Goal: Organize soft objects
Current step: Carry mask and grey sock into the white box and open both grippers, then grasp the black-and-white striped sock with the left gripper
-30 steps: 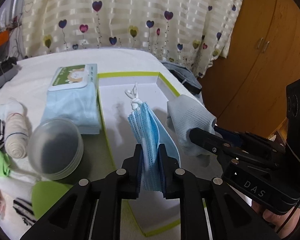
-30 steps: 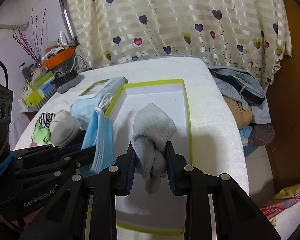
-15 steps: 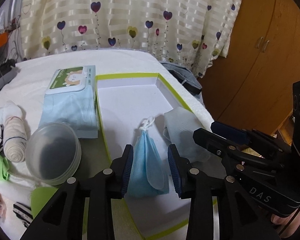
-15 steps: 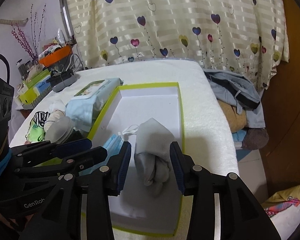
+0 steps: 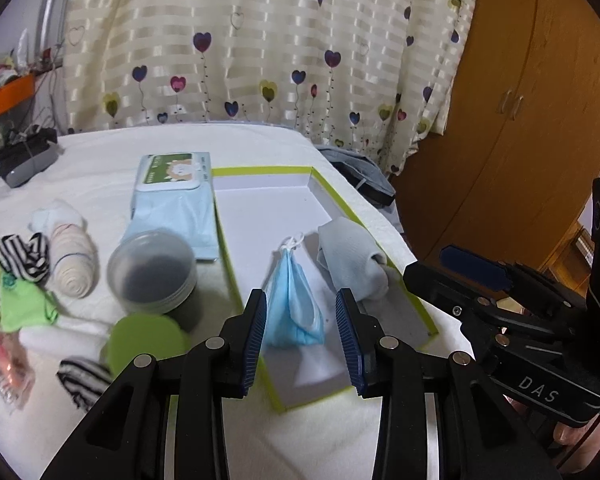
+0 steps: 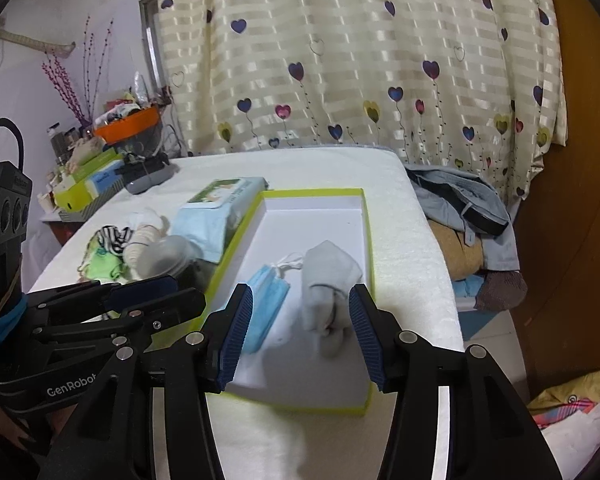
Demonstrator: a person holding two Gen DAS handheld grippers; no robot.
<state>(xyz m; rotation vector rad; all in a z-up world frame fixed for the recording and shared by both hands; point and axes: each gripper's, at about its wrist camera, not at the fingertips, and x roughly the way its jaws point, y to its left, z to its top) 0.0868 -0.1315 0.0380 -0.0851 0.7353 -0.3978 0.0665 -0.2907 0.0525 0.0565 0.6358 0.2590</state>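
A white box with a green rim [image 5: 332, 192] [image 6: 366, 216] lies on the white table. Inside it lie a folded blue face mask [image 5: 294, 304] [image 6: 266, 304] and a grey sock bundle [image 5: 350, 256] [image 6: 328, 284], side by side. My left gripper [image 5: 302, 336] is open and empty, just above and behind the mask. My right gripper [image 6: 300, 332] is open and empty, held above the sock. The left gripper also shows in the right wrist view [image 6: 140, 300], and the right gripper in the left wrist view [image 5: 460, 276].
Left of the box lie a wet-wipes pack [image 5: 172, 196], a round plastic tub [image 5: 152, 268] with its green lid [image 5: 144, 344], rolled socks [image 5: 70, 256], striped socks [image 5: 24, 256] and a green cloth [image 5: 24, 304]. Clothes [image 6: 460, 204] are piled off the table's right edge.
Both grippers have opened and let go: the mask and the sock bundle now lie in the box. Both grippers have drawn back and up from them.
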